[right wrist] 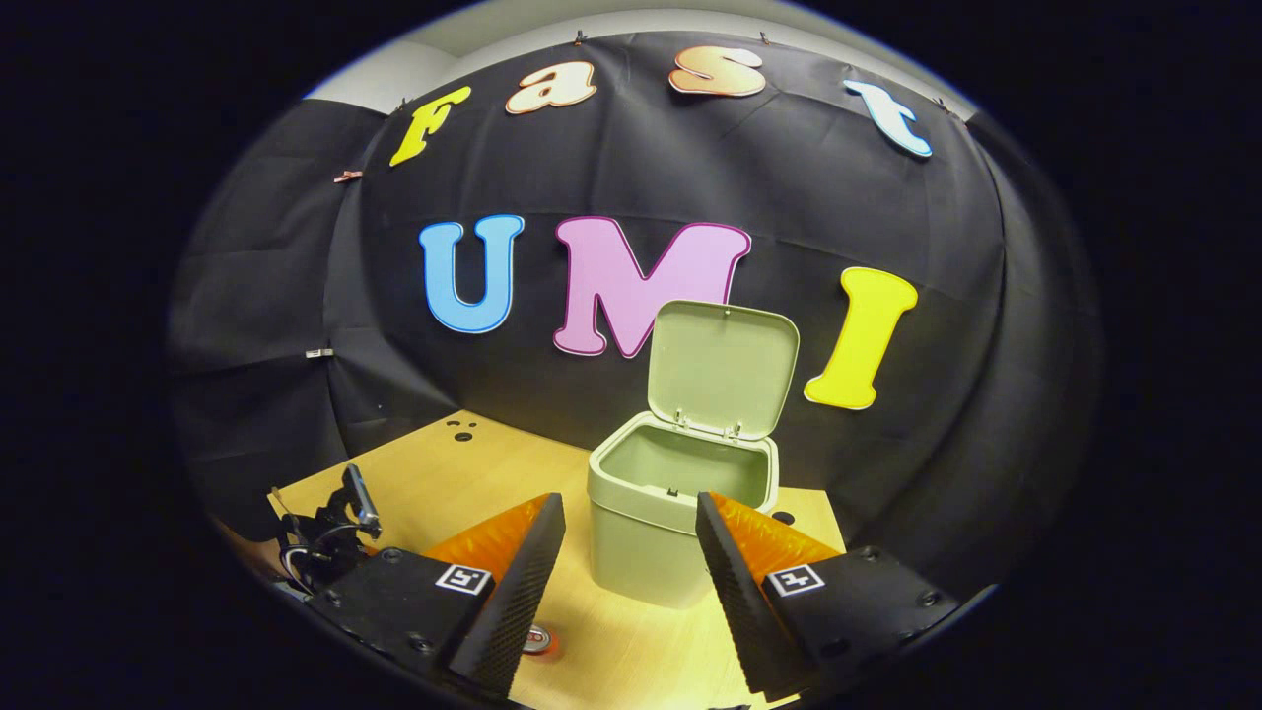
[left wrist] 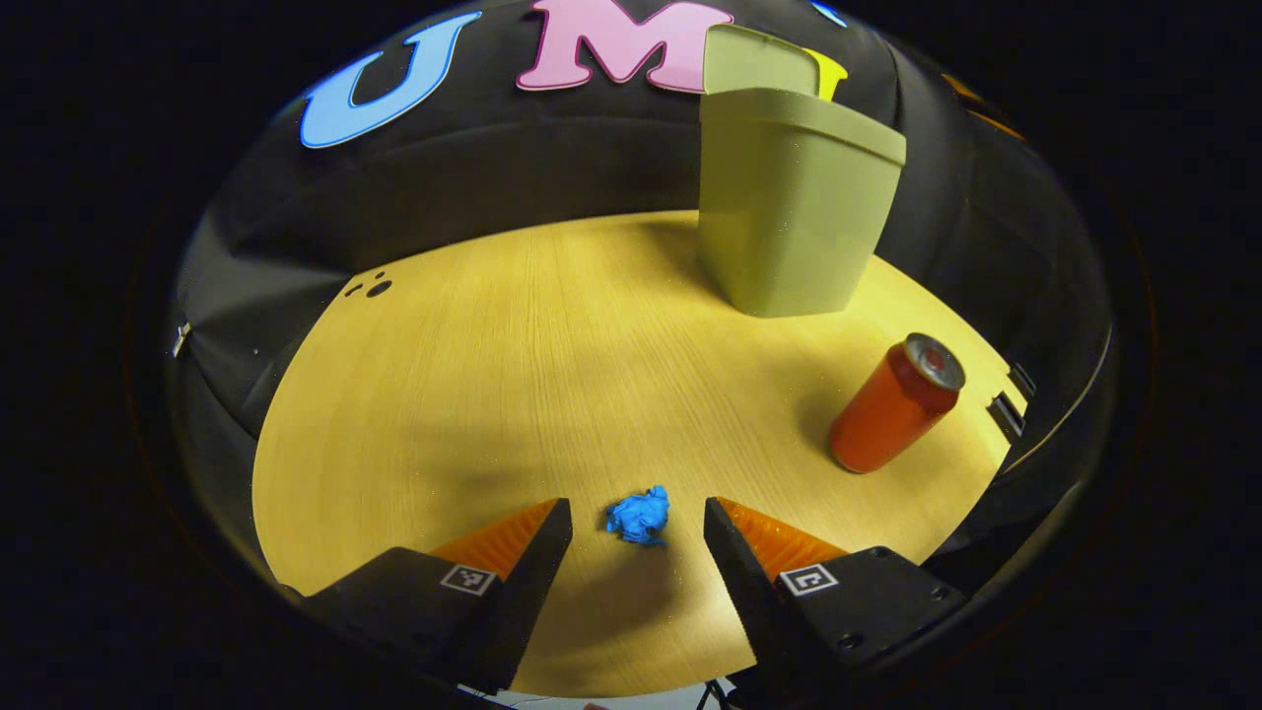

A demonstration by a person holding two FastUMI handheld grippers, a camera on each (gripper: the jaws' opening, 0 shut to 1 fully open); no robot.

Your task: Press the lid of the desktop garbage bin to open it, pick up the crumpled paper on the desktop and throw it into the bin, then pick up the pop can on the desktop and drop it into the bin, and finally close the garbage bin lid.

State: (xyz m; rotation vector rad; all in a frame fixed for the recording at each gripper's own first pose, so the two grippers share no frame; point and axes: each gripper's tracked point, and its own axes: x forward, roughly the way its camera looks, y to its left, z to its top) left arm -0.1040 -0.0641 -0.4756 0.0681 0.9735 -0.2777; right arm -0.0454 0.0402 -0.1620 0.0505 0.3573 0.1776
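Observation:
In the left gripper view a small blue crumpled paper (left wrist: 639, 516) lies on the wooden table just ahead of my left gripper (left wrist: 637, 521), which is open with the paper between its fingertips, untouched. A red pop can (left wrist: 895, 403) stands to the right. The olive-green bin (left wrist: 794, 202) stands at the back, its lid (left wrist: 754, 57) raised. In the right gripper view my right gripper (right wrist: 629, 518) is open and hovers in front of the bin (right wrist: 670, 513), whose lid (right wrist: 723, 367) stands upright. The can's top (right wrist: 535, 640) peeks out beneath the left finger.
The wooden table (left wrist: 513, 365) has bare surface left of the bin, with small dark holes (left wrist: 371, 288) at its far left corner. In the right gripper view the other gripper's rig (right wrist: 325, 537) shows low on the left, over the table's left edge.

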